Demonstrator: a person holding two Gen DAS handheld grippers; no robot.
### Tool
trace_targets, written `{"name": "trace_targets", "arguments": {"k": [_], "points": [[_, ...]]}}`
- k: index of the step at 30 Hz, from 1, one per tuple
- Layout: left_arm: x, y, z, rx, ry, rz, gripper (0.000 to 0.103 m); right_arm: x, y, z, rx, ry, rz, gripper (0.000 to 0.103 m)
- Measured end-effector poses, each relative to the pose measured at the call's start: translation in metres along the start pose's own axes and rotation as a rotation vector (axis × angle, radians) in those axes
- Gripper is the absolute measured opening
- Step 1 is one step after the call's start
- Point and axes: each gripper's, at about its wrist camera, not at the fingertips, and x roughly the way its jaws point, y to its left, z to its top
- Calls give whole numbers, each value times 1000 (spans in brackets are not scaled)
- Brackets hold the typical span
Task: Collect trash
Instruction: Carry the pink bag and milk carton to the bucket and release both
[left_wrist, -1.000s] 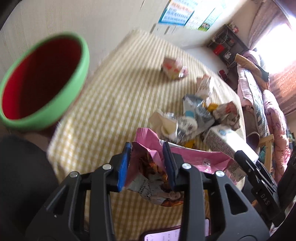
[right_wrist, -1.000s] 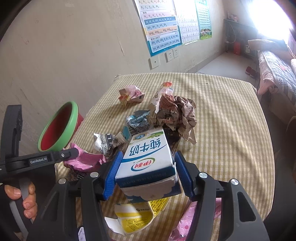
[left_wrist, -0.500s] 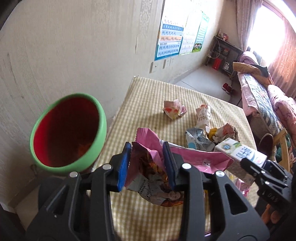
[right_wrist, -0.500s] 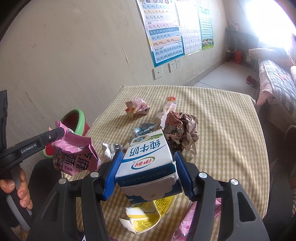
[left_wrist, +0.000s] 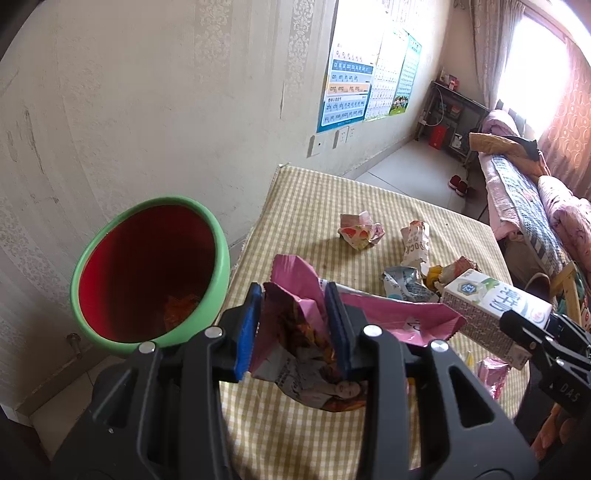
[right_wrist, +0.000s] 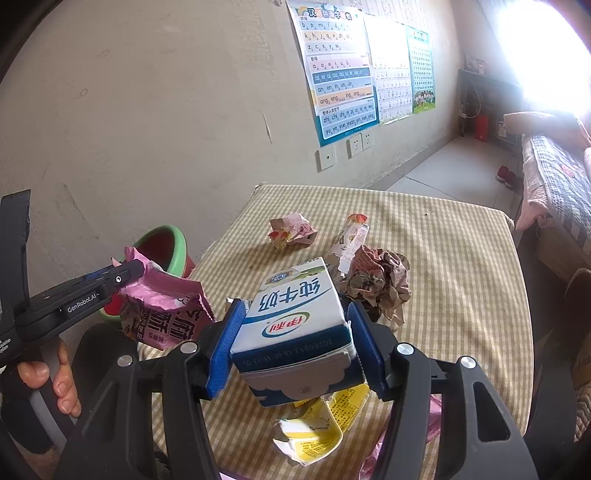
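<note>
Here the left tool is clamped on a pink snack wrapper, held off the counter with the green-rimmed red bin just to its left. The right tool grips a milk carton, crumpled wrappers lying ahead of it.

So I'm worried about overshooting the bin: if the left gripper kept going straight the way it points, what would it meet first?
Probably not the bin, which sits left of its line. The left gripper, shut on the pink wrapper, points over the checked table, likely toward the crumpled wrapper. Depth is unclear.
</note>
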Motion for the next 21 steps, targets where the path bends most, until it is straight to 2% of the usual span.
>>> {"name": "trace_targets", "arguments": {"k": [8,21], "points": [[-3,12,0,-15,-22,8,34,-2,17,5,-36,2,2,56],[-6,50,4,-77,-52,54,34,12,53,21,-106,15,53,56]]}}
